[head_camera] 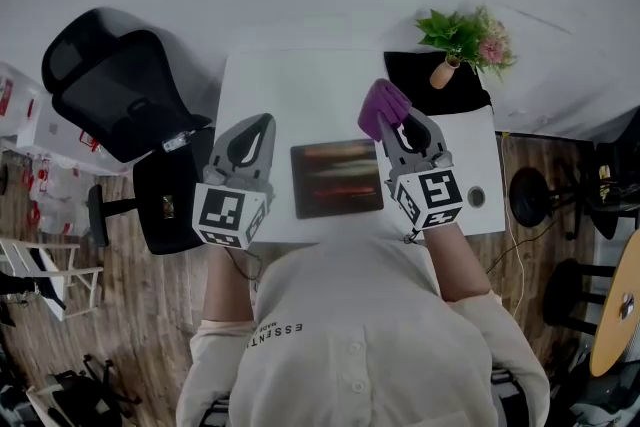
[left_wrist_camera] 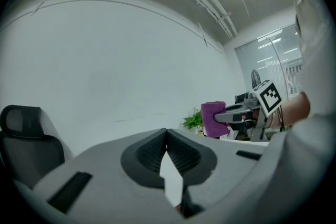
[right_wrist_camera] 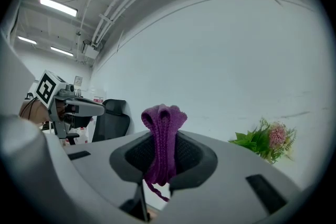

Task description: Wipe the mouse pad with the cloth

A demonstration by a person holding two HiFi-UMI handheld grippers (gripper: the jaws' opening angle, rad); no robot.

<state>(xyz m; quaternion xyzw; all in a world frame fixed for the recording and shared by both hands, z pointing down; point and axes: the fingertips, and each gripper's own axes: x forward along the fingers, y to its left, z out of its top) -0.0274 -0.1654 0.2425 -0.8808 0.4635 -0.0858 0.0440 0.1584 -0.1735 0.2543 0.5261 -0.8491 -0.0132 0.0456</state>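
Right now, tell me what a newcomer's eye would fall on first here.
The purple cloth stands out most, pinched in the right hand-held gripper above the white table. A dark mouse pad lies mid-table between it and the left hand-held gripper, which is shut and empty. A green plant with a pink flower stands at the table's far right.

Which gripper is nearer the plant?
Right. The right gripper, holding the cloth, is just left of the plant; the left gripper is farther left, beyond the mouse pad.
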